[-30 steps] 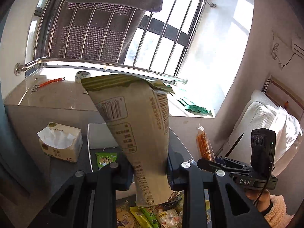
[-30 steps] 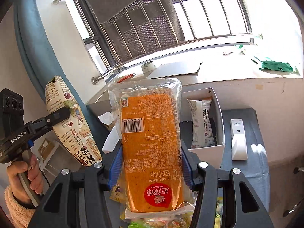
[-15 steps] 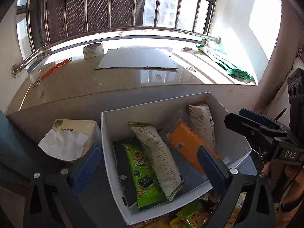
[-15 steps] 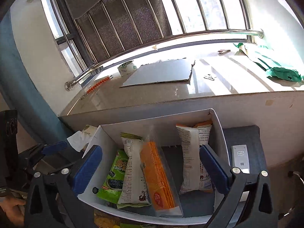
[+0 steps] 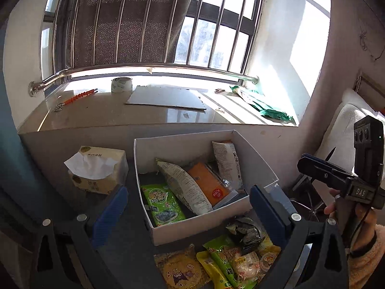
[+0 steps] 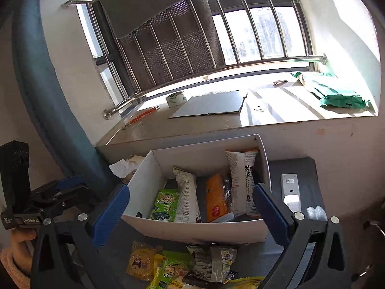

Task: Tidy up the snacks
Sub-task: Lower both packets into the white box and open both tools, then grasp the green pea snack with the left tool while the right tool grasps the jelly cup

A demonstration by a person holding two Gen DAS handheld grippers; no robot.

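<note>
A white box (image 5: 209,226) (image 6: 192,228) stands on the dark table below the window sill. In it lie a green seaweed pack (image 5: 162,203) (image 6: 164,203), a beige printed bag (image 5: 185,187) (image 6: 186,198), an orange pack (image 5: 208,185) (image 6: 215,198) and a white bag (image 5: 227,163) (image 6: 243,180). My left gripper (image 5: 189,209) is open and empty just in front of the box. My right gripper (image 6: 190,213) is open and empty, also in front of it. A pile of loose snacks (image 5: 216,262) (image 6: 182,265) lies at the box's near side.
A tissue box (image 5: 97,169) stands left of the white box. A white remote (image 6: 291,187) lies on the table to its right. On the sill lie a tape roll (image 5: 121,84), a grey board (image 5: 166,97) and a green bag (image 6: 336,97). A white cushion (image 5: 346,125) is at right.
Both grippers let go of their packs: the beige bag and the orange pack now lie in the box. Both grippers opened wide and drew back from the box.
</note>
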